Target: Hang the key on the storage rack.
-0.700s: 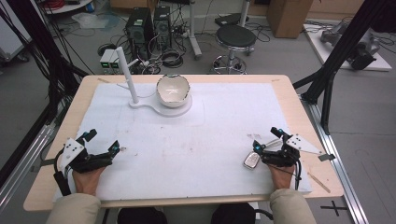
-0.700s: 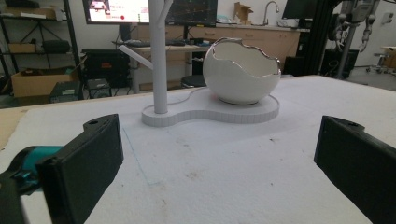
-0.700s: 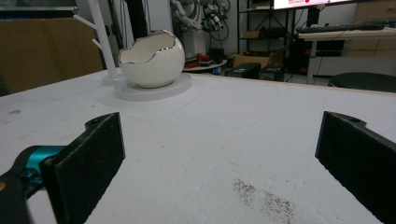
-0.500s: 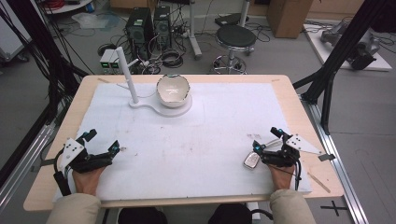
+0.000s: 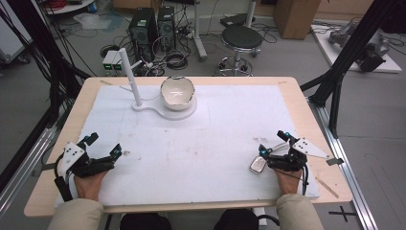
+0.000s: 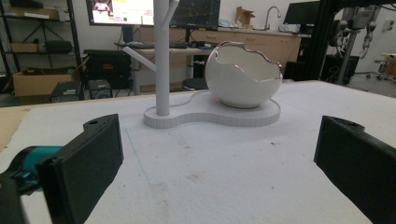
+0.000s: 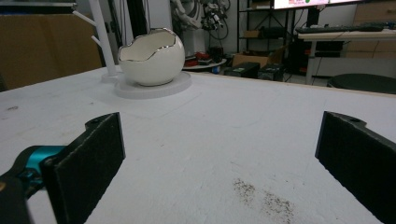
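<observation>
A white eggshell-shaped bowl (image 5: 177,93) with a jagged silver rim sits on a white stand base (image 5: 165,111) that also carries an upright white branched post (image 5: 130,76), at the table's back middle. The bowl (image 6: 243,77) and post (image 6: 161,56) stand ahead of my left gripper (image 6: 219,163). My left gripper (image 5: 102,145) rests open at the front left, nothing between its jaws. At the front right my right gripper (image 5: 274,142) is open too, facing the bowl (image 7: 152,58). A small silver car key (image 5: 258,165) lies on the sheet just beside the right gripper's near jaw.
A white sheet (image 5: 201,139) covers most of the wooden table (image 5: 306,120). A thin wooden stick (image 5: 327,186) lies near the front right corner. Beyond the table are a black stool (image 5: 242,38), computer towers (image 5: 143,26) and cables on the floor.
</observation>
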The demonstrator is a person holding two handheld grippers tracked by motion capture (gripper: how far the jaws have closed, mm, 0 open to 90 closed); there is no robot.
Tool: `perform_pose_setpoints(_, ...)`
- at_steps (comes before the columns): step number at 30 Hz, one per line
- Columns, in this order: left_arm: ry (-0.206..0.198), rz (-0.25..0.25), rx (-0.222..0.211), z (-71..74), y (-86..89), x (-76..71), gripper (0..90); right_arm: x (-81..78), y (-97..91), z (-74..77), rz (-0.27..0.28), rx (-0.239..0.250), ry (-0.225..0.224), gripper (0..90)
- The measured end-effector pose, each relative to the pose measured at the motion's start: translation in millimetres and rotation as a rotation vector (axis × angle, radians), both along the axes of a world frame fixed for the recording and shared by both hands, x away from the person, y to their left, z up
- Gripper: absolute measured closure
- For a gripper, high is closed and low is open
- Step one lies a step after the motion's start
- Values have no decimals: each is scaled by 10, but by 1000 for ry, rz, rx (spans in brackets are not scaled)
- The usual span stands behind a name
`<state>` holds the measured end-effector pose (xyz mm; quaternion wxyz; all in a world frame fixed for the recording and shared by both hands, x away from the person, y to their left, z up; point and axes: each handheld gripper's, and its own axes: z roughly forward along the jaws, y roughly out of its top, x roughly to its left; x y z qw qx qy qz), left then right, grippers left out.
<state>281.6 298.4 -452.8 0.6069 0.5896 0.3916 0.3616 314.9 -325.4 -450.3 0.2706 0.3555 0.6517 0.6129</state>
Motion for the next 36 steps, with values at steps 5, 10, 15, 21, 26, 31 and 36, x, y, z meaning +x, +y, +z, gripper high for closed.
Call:
perform_pose_setpoints(5, -3, -2, 11, 1, -12, -1, 17, 27, -49, 52, -8, -20, 11, 5)
perform_pose_setpoints(10, -3, 0, 11, 1, -12, -3, 17, 72, -192, 343, 29, -88, 18, 5)
perform_pose_setpoints(15, -4, -1, 11, 1, -12, -2, 17, 155, -322, 643, 86, -182, 36, 5)
perform_pose_setpoints(21, -5, 1, 22, 2, -17, -5, 17, 343, -458, 945, 204, -288, 95, 5)
perform_pose_setpoints(26, -5, -1, 20, 2, -15, -3, 17, 510, -520, 1065, 302, -472, 189, 5)
perform_pose_setpoints(31, -5, 3, 24, 3, -18, -5, 17, 644, -553, 1073, 351, -554, 249, 6)
perform_pose_setpoints(36, -7, 4, 24, 2, -19, -5, 17, 769, -613, 1016, 380, -636, 328, 5)
